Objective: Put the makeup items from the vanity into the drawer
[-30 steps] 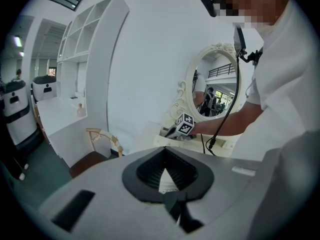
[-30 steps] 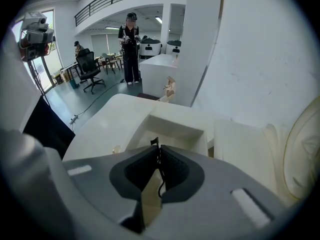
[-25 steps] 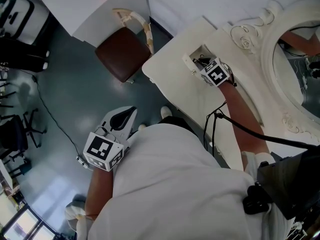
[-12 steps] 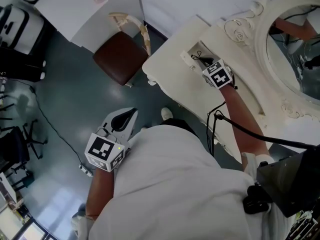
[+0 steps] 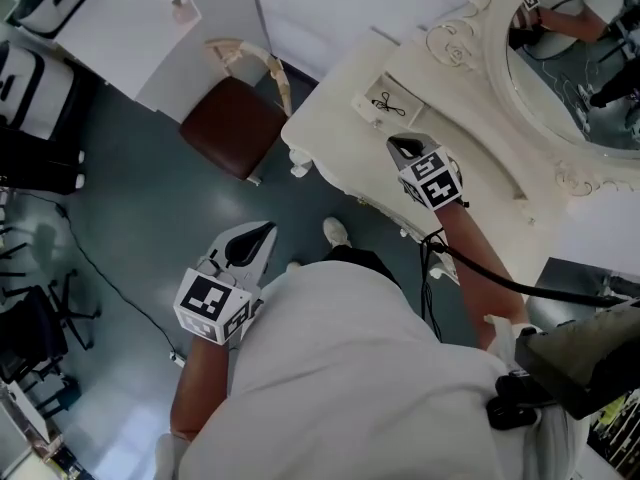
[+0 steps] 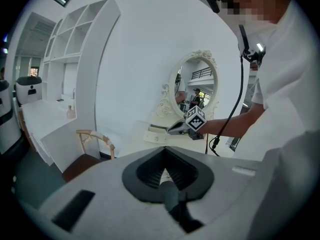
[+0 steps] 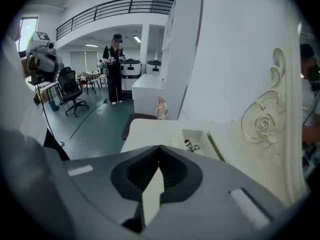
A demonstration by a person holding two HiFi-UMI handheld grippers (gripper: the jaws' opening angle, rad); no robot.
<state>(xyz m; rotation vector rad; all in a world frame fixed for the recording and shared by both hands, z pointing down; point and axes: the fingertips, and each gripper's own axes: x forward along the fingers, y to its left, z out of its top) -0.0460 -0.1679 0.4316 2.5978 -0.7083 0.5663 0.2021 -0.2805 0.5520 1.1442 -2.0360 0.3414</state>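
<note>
A small open drawer [image 5: 384, 102] is set in the top of the white vanity [image 5: 335, 153]. A thin black wiry item [image 5: 386, 104] lies inside it and also shows as the black item [image 7: 190, 145] in the right gripper view. My right gripper [image 5: 398, 145] hovers over the vanity top just short of the drawer, its jaws together and nothing between them. My left gripper [image 5: 262, 230] hangs low beside my body over the floor, away from the vanity, jaws closed and empty. From the left gripper view, the right gripper [image 6: 175, 129] points toward the drawer front [image 6: 156, 134].
An oval mirror [image 5: 575, 53] in a carved white frame stands at the back of the vanity. A brown-seated chair [image 5: 230, 123] sits on the grey floor left of the vanity. White shelving [image 5: 130, 18] lies beyond it. A black cable [image 5: 500, 278] runs along my right arm.
My right gripper has pulled back out of the drawer toward me, leaving the black item lying in it. The left gripper has stayed at my side.
</note>
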